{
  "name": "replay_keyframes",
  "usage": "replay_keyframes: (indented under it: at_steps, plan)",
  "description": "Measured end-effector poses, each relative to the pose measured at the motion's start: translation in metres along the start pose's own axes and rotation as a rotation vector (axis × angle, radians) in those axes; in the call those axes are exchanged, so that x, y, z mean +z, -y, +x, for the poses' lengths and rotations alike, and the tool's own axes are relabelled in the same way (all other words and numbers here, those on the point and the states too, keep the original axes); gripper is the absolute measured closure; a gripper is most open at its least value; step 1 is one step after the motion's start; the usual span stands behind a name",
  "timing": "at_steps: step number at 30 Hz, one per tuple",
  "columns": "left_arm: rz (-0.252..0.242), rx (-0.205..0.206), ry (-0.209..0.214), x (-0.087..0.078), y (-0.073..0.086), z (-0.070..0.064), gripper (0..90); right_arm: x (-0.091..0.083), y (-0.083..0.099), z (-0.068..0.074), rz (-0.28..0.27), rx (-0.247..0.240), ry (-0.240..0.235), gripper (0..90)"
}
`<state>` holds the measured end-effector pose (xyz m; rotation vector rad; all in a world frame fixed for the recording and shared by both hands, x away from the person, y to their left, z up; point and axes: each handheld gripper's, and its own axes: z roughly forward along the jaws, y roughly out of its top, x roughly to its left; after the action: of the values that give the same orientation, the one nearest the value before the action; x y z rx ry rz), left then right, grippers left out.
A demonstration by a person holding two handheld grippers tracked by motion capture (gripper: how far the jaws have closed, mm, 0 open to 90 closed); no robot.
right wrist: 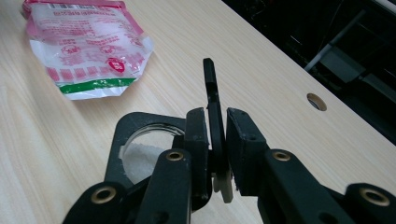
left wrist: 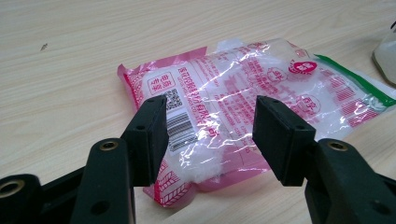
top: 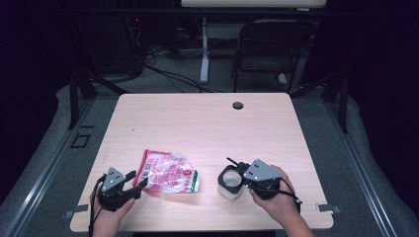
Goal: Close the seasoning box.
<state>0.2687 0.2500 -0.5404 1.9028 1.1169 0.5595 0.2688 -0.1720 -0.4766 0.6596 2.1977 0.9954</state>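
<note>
Pink-and-clear crinkled plastic bag (left wrist: 243,102) lay before the wide-open left claw (left wrist: 210,135); the right claw (right wrist: 217,140) pinched a white jar's black square-framed handle (right wrist: 210,88).

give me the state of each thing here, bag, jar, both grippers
bag: lying flat on the table, crinkled, white powder inside, not gripped
jar: upright on the table, white contents inside, black square top open
flap: standing up from the jar's top, pinched by the right gripper
left gripper: open, jaws either side of the bag's near edge, not closed on it
right gripper: shut on the flap
table: light wood, bare beyond these things
</note>
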Motion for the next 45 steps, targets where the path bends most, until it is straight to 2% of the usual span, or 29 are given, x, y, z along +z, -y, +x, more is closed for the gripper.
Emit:
replay_keyframes:
  at_steps: [8, 29, 45]
  plan:
    - [0.003, 0.007, 0.001, 0.001, 0.0, 0.0, 45.0, -0.001, 0.001, 0.007, -0.009, -0.019, -0.011, 76.6]
    - [0.003, 0.004, 0.004, 0.002, 0.0, -0.002, 45.0, 0.001, 0.006, 0.021, 0.007, -0.062, -0.029, 70.5]
    - [0.002, 0.003, 0.005, 0.003, 0.001, -0.003, 45.0, 0.003, 0.008, 0.026, 0.002, -0.062, -0.045, 69.1]
